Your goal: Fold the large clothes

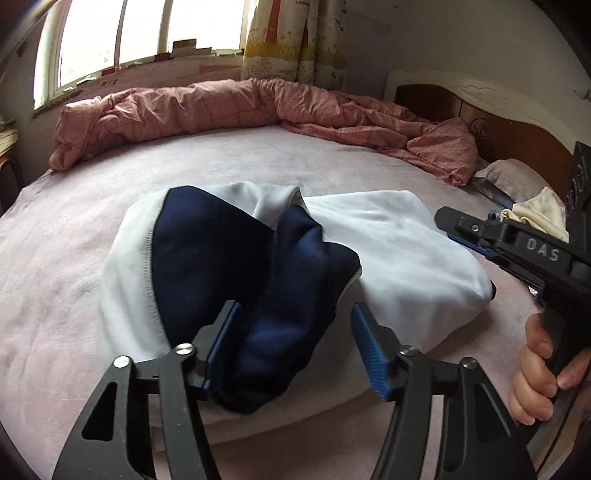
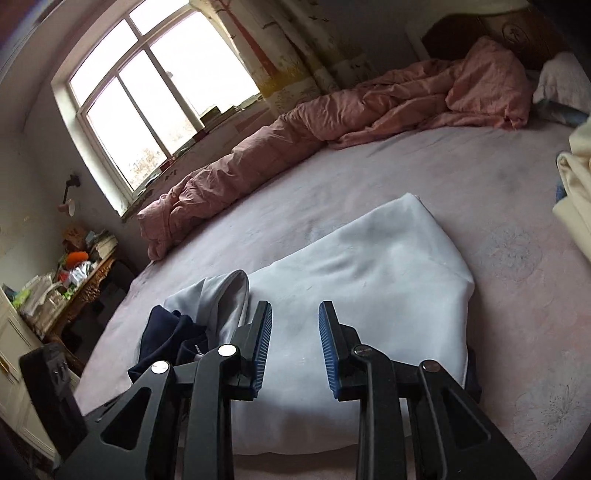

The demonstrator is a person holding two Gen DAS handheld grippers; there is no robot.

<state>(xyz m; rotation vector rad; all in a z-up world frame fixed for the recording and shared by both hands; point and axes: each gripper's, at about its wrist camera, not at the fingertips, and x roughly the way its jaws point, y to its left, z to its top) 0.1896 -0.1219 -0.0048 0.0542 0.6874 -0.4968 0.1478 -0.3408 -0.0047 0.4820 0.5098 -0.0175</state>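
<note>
Left wrist view: left gripper had its jaws spread wide, nothing betw. them, hovering just over the navy hood part of the white-and-navy garment. Garment lay partly folded in the middle of the bed, on the pink sheet. Right gripper came in from the right, held in a hand; couldn't tell from here if its fingers were apart or together. Rumpled pink duvet ran along the far side under the window.

Right wrist view: right gripper w/ jaws apart, empty, over the garment's white folded panel. Navy part bunched at lower left. Cream cloth at right edge; cluttered side table at left.
</note>
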